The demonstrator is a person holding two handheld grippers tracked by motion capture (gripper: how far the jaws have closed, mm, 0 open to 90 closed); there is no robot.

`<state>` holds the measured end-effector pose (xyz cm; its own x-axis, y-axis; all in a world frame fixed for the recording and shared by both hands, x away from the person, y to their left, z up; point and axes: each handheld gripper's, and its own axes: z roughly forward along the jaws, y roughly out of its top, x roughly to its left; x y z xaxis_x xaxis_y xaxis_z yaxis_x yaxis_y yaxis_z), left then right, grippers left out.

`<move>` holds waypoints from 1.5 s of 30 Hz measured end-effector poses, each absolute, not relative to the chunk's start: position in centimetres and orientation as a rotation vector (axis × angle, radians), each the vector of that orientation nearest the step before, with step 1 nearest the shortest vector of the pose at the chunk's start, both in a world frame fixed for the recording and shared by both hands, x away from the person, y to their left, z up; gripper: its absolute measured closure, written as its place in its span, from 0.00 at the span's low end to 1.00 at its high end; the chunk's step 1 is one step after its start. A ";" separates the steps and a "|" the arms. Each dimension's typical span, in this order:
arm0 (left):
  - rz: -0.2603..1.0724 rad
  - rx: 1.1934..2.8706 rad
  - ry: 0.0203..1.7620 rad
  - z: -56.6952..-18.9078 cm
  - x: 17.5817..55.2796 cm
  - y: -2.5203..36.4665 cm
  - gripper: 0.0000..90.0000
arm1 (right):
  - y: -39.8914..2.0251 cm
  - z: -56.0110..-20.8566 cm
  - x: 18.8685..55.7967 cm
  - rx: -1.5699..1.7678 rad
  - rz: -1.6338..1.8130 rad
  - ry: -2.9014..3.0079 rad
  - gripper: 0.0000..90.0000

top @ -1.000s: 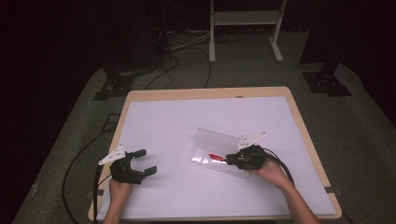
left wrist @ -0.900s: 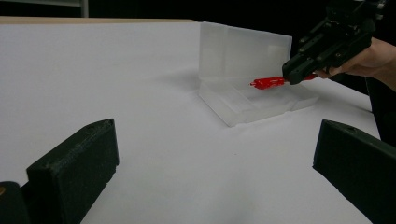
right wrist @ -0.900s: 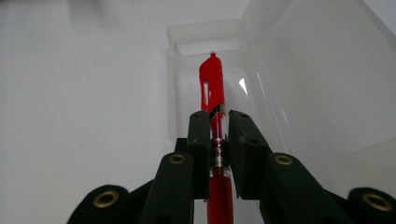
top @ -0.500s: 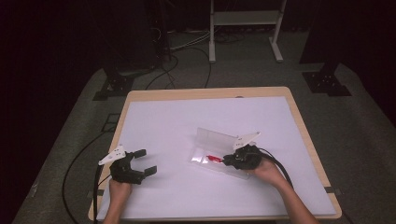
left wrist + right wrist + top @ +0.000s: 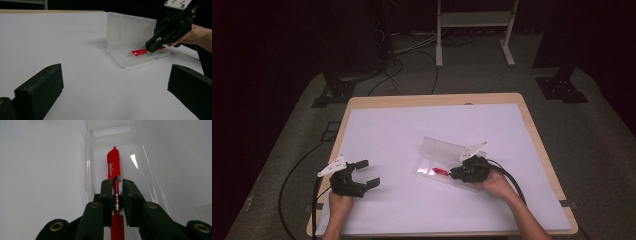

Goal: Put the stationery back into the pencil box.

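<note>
A clear plastic case (image 5: 439, 149) lies open on the white table, its lid standing upright behind the shallow base (image 5: 125, 60). A red pen (image 5: 441, 171) stretches along the base, and my right gripper (image 5: 454, 173) is shut on its barrel. In the right gripper view the two pads (image 5: 107, 195) pinch the pen (image 5: 113, 162) at mid-length, its far end pointing down the tray (image 5: 87, 175). I cannot tell whether the pen rests on the tray floor. My left gripper (image 5: 368, 172) stands open and holds nothing at the table's front left, its jaws wide apart (image 5: 115, 85), facing the case (image 5: 130, 30).
A white sheet (image 5: 412, 130) covers the wooden table. Cables trail from both grippers off the front edge. Dark floor, cables and a white stand's legs (image 5: 439, 55) lie beyond the table's far side.
My right gripper with the pen has edged slightly to the left along the case. The left gripper has stayed where it was.
</note>
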<state>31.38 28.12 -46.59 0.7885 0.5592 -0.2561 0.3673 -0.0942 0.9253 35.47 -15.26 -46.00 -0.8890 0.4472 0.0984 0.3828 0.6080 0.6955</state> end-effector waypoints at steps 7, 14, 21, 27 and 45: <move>0.187 1.710 0.732 -46.6 31.4 28.1 0.00 | -15.3 -46.1 35.5 0.722 1.154 2.747 0.86; 0.187 1.711 0.729 -46.6 31.4 28.1 0.00 | -15.5 -46.2 35.6 0.721 1.152 2.747 0.85; 0.188 1.710 0.730 -46.6 31.4 28.2 0.00 | -15.7 -45.7 35.3 0.716 1.183 2.732 0.79; 0.189 1.709 0.733 -46.6 31.4 28.2 0.00 | -16.6 -44.6 34.7 0.725 1.223 2.675 0.70; 0.189 1.713 0.729 -46.6 31.4 28.1 0.00 | -19.5 -43.5 33.1 0.756 1.271 2.607 0.57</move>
<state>31.36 28.10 -46.60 0.7904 0.5582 -0.2523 0.3656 -0.0994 0.9254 33.12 -19.49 -43.53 -0.8631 0.4973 0.0877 0.3754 0.5156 0.7702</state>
